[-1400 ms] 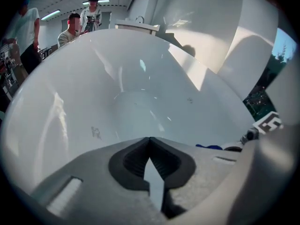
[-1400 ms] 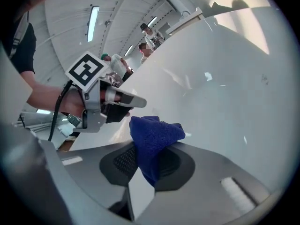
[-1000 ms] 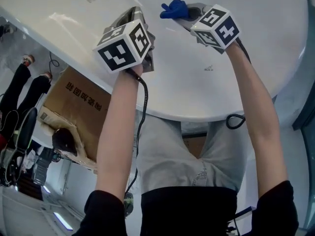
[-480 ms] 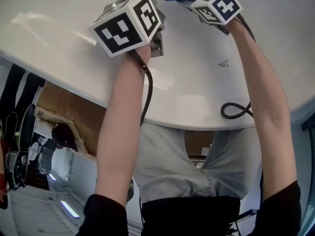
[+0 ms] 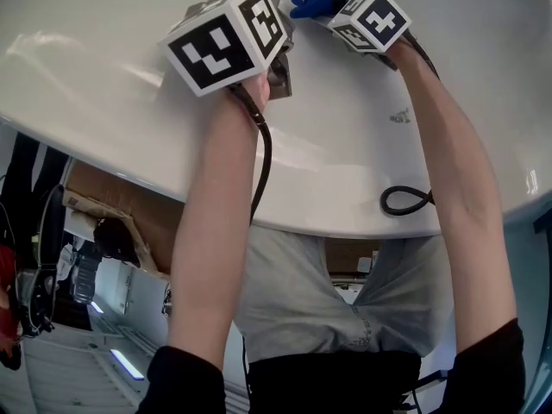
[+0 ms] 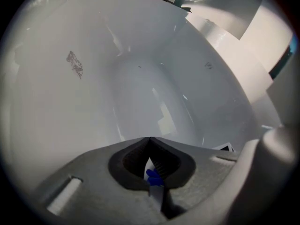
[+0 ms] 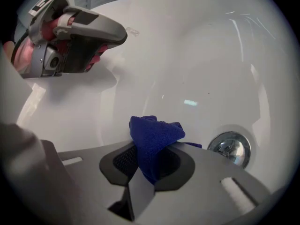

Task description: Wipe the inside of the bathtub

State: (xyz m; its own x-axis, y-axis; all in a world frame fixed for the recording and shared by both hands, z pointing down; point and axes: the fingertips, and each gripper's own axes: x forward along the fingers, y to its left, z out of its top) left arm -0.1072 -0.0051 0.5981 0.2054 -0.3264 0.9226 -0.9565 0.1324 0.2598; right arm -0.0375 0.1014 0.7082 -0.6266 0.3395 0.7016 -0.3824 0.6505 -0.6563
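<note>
I am leaning over a white bathtub (image 5: 112,76), with both grippers down inside it. My right gripper (image 7: 151,146) is shut on a blue cloth (image 7: 155,134), which bunches out past its jaws against the tub floor. The cloth (image 5: 314,3) lies just left of the chrome drain (image 7: 229,147). My left gripper (image 5: 281,65) hovers beside it to the left, its jaws closed tip to tip. It also shows in the right gripper view as the left gripper (image 7: 118,35), held above the tub wall. In the left gripper view the left gripper (image 6: 149,139) faces the tub basin (image 6: 140,78).
A black cable loop (image 5: 404,200) rests on the tub's near rim. A small grey mark (image 6: 74,63) sits on the tub wall. Outside the tub, left, stand an open cardboard box (image 5: 121,198) and a person's dark legs (image 5: 26,171).
Both grippers have shifted up in the head view, deeper into the tub. The right gripper carried the cloth closer to the drain. More of the tub rim and the cable loop now shows.
</note>
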